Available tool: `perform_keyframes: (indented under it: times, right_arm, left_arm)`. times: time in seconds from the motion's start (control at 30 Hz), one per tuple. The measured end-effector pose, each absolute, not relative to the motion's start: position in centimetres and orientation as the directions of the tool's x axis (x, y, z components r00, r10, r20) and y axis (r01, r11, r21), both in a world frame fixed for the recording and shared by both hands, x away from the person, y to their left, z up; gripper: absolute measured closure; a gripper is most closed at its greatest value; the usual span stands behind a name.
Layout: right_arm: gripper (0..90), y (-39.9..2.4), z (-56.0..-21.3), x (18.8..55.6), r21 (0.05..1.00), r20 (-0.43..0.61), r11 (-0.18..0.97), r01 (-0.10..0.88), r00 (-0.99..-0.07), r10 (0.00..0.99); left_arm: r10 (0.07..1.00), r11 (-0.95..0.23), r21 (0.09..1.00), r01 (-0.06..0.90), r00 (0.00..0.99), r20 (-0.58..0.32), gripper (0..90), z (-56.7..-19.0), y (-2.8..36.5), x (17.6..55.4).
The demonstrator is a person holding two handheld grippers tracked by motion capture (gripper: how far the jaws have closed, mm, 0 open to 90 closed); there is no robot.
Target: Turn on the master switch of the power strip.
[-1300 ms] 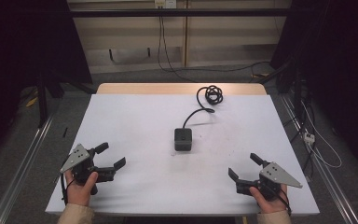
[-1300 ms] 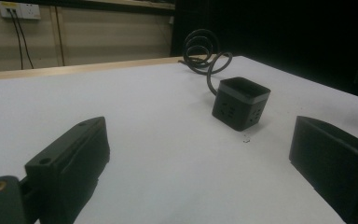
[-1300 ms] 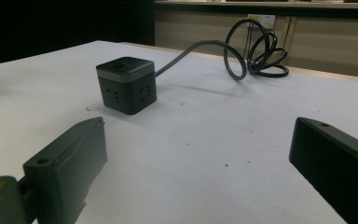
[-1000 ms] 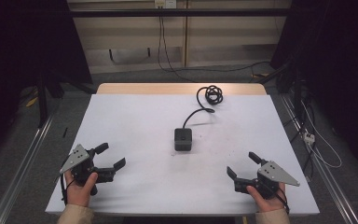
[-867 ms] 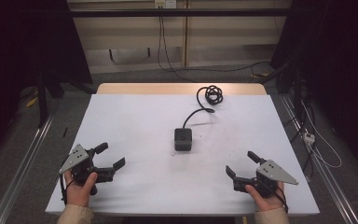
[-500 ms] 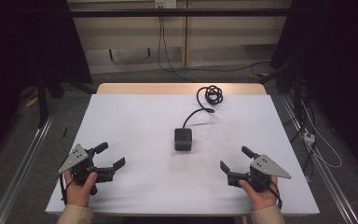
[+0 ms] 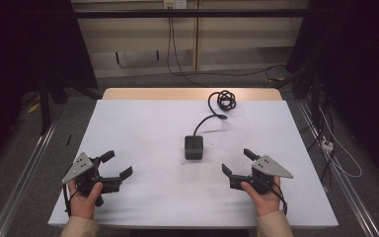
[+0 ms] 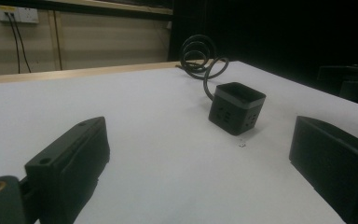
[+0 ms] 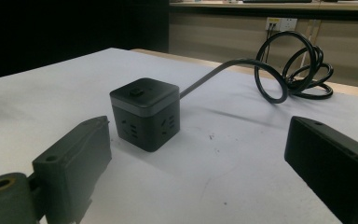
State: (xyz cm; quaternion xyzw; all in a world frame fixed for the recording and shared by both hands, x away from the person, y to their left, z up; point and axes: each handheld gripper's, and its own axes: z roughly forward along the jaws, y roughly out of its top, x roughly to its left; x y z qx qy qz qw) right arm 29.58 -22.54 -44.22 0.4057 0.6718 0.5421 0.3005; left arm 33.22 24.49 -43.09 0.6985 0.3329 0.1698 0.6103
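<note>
A black cube-shaped power socket (image 7: 193,147) stands at the middle of the white table (image 7: 143,123). Its black cable (image 7: 223,101) runs back and to the right into a coil near the far edge. My right gripper (image 7: 237,163) is open, low over the table just right of the cube and a little nearer the front edge. In the right gripper view the cube (image 9: 145,118) sits ahead of the spread jaws, toward the left one. My left gripper (image 7: 116,165) is open near the front left, well apart from the cube (image 8: 237,107).
Metal rails (image 7: 24,173) run along both sides of the table. Loose cables (image 7: 336,153) lie on the floor at the right. A wall outlet (image 9: 279,23) with plugged leads is behind the table. Dark curtains stand at both sides.
My right gripper has moved left and forward toward the cube. The left gripper has stayed where it was, and the cube and cable have not moved.
</note>
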Motion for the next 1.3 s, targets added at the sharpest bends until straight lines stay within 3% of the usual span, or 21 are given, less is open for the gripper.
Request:
perform_keyframes:
  times: [1.3]
  right_arm:
    - [7.3,-20.1,-43.7,32.7,0.965,0.039,0.100,0.244,-0.506,0.861]
  left_arm:
    - [0.673,-0.028,0.966,0.257,0.719,-0.172,4.2,-43.2,24.5,33.4]
